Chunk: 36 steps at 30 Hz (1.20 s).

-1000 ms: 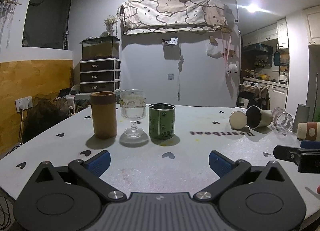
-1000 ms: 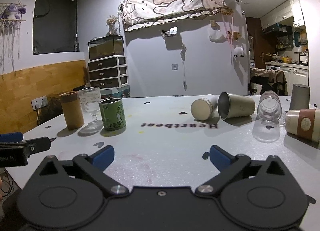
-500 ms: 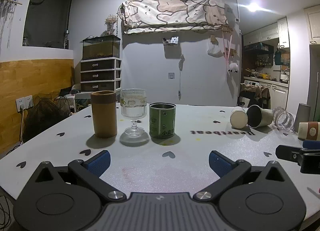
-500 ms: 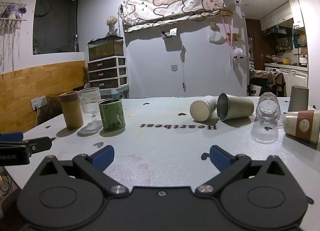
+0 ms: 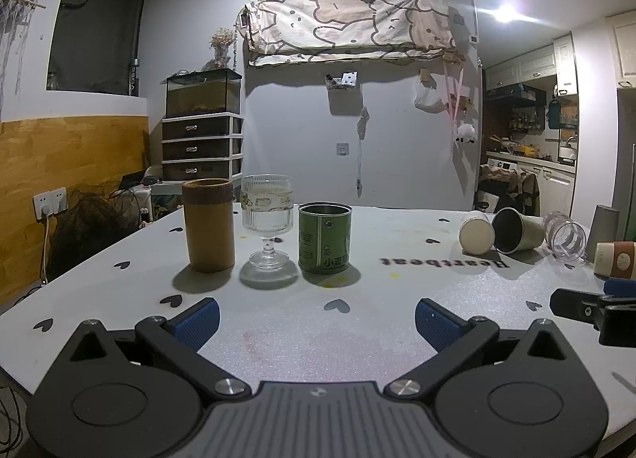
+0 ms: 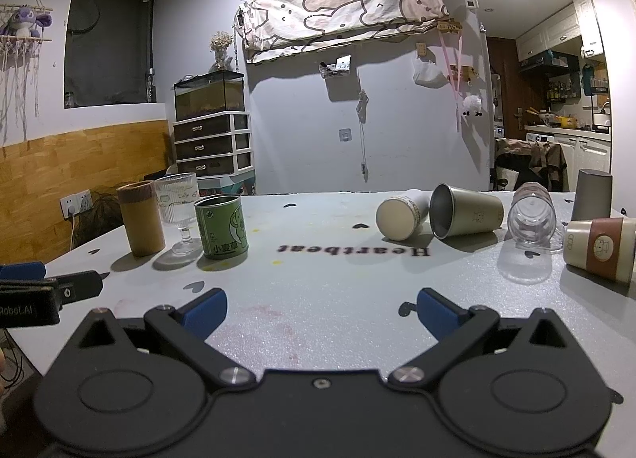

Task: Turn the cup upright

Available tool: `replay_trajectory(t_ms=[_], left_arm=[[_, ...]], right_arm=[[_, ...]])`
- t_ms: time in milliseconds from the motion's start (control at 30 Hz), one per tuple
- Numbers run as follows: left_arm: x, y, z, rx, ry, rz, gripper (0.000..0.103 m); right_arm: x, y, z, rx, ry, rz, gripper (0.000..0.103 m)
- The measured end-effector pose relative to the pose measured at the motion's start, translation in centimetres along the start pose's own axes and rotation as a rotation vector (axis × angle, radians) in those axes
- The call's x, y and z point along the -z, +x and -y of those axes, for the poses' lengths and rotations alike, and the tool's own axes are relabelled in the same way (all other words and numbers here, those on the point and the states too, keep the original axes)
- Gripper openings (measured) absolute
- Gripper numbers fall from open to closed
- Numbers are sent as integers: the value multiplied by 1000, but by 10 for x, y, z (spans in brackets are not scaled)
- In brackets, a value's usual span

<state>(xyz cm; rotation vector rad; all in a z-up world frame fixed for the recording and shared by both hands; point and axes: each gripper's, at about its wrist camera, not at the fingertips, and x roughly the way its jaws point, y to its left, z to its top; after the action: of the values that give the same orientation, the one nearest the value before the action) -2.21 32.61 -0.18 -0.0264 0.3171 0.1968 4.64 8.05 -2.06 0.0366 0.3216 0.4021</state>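
Several cups lie on their sides at the right of the white table: a white cup (image 6: 399, 216), a steel cup (image 6: 465, 209), a clear glass (image 6: 530, 215) and a cream cup with a brown sleeve (image 6: 598, 245). They also show in the left wrist view: the white cup (image 5: 476, 234) and the steel cup (image 5: 516, 229). A grey cup (image 6: 591, 195) stands mouth down behind them. My right gripper (image 6: 320, 311) is open and empty, well short of the cups. My left gripper (image 5: 316, 319) is open and empty near the front edge.
A brown cylinder cup (image 5: 208, 224), a stemmed glass (image 5: 268, 219) and a green tin (image 5: 324, 237) stand upright at the left. The table (image 6: 318, 271) has black heart marks and the word Heartbeat. A drawer unit with a fish tank (image 5: 202, 132) stands behind.
Both grippers have barely shifted; the view has crept slightly. Nothing on the table has moved, and both grippers stay open.
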Motion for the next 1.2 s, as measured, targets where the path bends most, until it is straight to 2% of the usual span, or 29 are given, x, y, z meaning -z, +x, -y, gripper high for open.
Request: replay_trajectory(t_ms=[1200], left_arm=[[1,1,-4,-7,-2,-1,103]], right_arm=[[-2,-4,-2,-4,-9,12,103]])
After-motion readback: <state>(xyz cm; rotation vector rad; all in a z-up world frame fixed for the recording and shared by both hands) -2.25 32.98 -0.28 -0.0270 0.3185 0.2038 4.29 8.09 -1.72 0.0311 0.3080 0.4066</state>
